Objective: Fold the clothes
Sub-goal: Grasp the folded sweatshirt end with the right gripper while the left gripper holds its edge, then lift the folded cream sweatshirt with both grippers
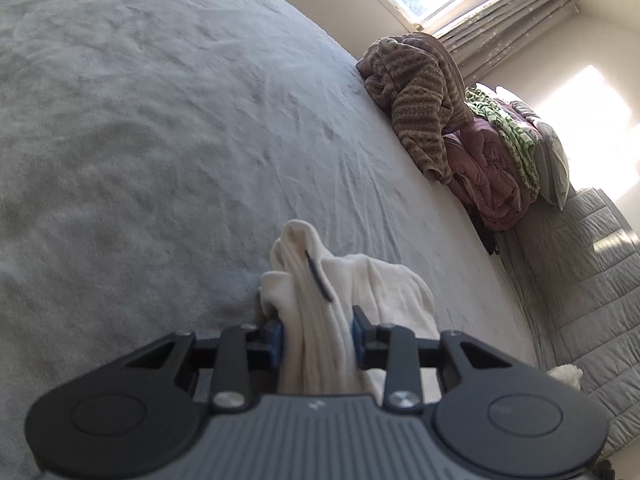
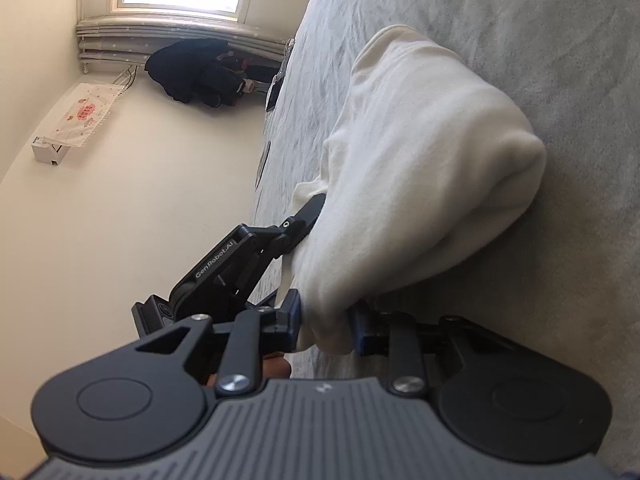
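A cream-white garment (image 1: 320,280) lies bunched on the grey bed cover (image 1: 160,120). In the left wrist view a gathered fold of it runs between the blue pads of my left gripper (image 1: 318,334), which is shut on it. In the right wrist view the same garment (image 2: 420,152) bulges up over the bed cover (image 2: 520,20), and my right gripper (image 2: 326,322) is shut on its near edge. One black finger (image 2: 312,208) of the left gripper reaches into the cloth just to the left. The fingertips of both grippers are hidden by fabric.
A brown knit garment (image 1: 416,96), a pink quilt (image 1: 480,176), a green patterned cloth (image 1: 508,128) and a pillow (image 1: 552,152) pile up at the bed's right edge, above a grey quilted panel (image 1: 580,280). Dark clothes (image 2: 200,72) hang by the curtain. A hand (image 2: 276,368) shows under the right gripper.
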Demonstrator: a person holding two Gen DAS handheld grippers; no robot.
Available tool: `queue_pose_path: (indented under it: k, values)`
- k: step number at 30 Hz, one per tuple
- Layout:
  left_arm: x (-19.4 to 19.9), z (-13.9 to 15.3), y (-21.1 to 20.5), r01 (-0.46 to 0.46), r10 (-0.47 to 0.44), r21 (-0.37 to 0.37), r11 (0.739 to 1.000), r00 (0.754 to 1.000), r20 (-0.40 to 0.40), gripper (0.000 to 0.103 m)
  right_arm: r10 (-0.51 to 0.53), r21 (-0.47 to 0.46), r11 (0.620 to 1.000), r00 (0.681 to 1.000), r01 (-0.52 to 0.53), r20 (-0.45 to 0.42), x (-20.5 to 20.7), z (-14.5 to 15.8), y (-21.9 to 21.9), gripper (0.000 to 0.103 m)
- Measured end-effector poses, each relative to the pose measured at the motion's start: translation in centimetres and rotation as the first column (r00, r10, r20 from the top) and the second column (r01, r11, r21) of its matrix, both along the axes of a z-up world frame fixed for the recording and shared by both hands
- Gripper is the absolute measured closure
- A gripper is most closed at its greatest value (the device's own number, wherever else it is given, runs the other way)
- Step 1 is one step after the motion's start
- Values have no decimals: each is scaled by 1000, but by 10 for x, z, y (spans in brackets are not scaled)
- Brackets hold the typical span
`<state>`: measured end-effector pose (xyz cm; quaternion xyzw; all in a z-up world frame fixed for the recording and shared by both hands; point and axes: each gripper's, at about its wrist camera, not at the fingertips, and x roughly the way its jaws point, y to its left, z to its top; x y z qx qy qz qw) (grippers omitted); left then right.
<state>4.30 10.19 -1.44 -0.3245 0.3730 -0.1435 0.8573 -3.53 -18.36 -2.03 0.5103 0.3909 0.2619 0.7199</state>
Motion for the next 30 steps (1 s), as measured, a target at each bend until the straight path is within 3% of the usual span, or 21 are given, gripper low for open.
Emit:
queue_pose_path:
  k: [4,8,11,14,17,23,25,26,28,30]
  values:
    - [-2,0,1,-1,1,25,1000,1000,15,72,11,-28,1000,1000,-10,17,0,-1,1,75]
    - [-7,3,-6,-9,6,79,997,999,39,74,59,-117,992,998,-54,34,5,-1,8,75]
    - [-9,6,-11,-1,-6,120,993,998,64,75,136,-195,973,990,-126,38,14,5,14,61]
    - [-10,7,-10,4,-12,125,992,997,70,75,245,-288,931,969,-226,30,26,18,17,50]
    - [-11,8,-13,3,-16,149,989,997,80,74,385,-417,845,922,-334,41,28,33,24,48]
    - [-13,15,-24,6,-28,221,975,995,94,74,573,-721,613,811,-325,122,3,64,27,48]
    - [-13,15,-25,7,-29,231,973,995,93,74,595,-733,612,784,-297,179,-4,74,18,52]
    - [-13,16,-26,8,-30,235,972,995,92,74,588,-721,631,783,-287,204,-4,77,13,65]
    - [-13,17,-27,9,-32,245,970,995,91,74,574,-712,653,782,-257,243,-2,83,6,78]
    - [-13,18,-29,10,-36,259,966,995,95,74,543,-718,663,796,-211,267,0,85,1,77]
